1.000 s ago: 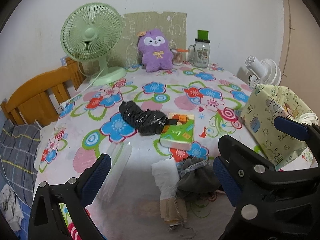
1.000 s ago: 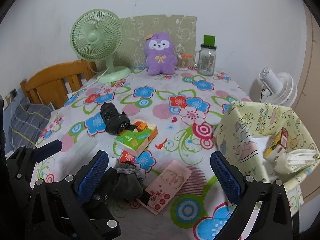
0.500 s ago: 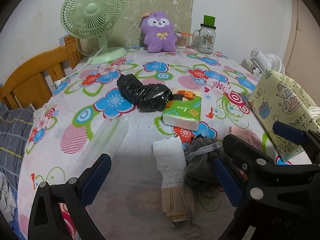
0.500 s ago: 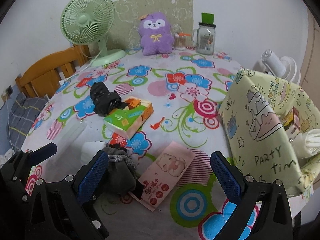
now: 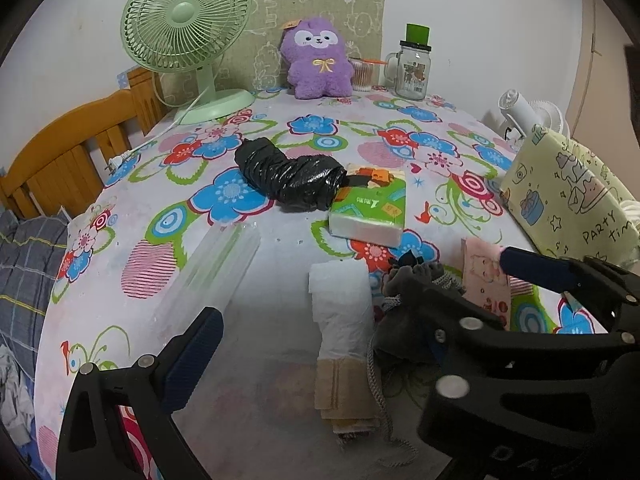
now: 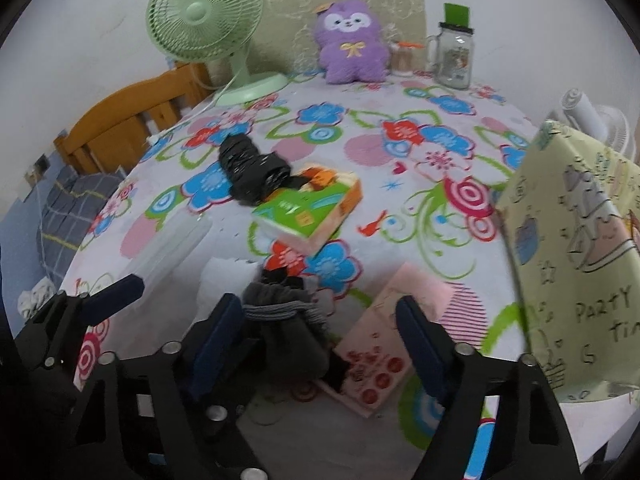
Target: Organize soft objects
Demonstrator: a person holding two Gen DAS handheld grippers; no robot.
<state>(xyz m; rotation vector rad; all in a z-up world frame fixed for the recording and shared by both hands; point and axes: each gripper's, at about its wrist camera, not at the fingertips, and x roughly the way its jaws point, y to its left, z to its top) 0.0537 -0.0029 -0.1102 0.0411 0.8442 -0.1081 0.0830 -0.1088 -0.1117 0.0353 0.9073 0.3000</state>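
right gripper [image 6: 320, 332] jaws, just closing, straddle the grey pouch [image 6: 288, 328] at six o'clock without pinching; left gripper [image 5: 320, 344] open; risk: snagging the pink packet [image 6: 380, 352] underneath

Pouch [image 6: 288, 332] sits between my right fingers [image 6: 216, 332]; tissue pack [image 6: 308, 212] at twelve o'clock; card [image 6: 376, 356] beside it at three.

Tablecloth [image 5: 120, 300]: white with blue, red and pink flowers, green swirls. Fan [image 5: 188, 20] at 11 o'clock: pale green. Plush toy [image 5: 318, 64] at 12: purple, white face, yellow bow. Jar [image 5: 412, 68]: clear, green lid. Centre: crumpled bag [image 5: 288, 176], glossy black; tissue pack [image 5: 372, 204], green and orange. Pouch [image 6: 288, 332]: grey. Gift bag [image 5: 568, 192] at 3: pale yellow, cartoon doodles. Chair [image 5: 68, 156] at 9: orange-brown wood.
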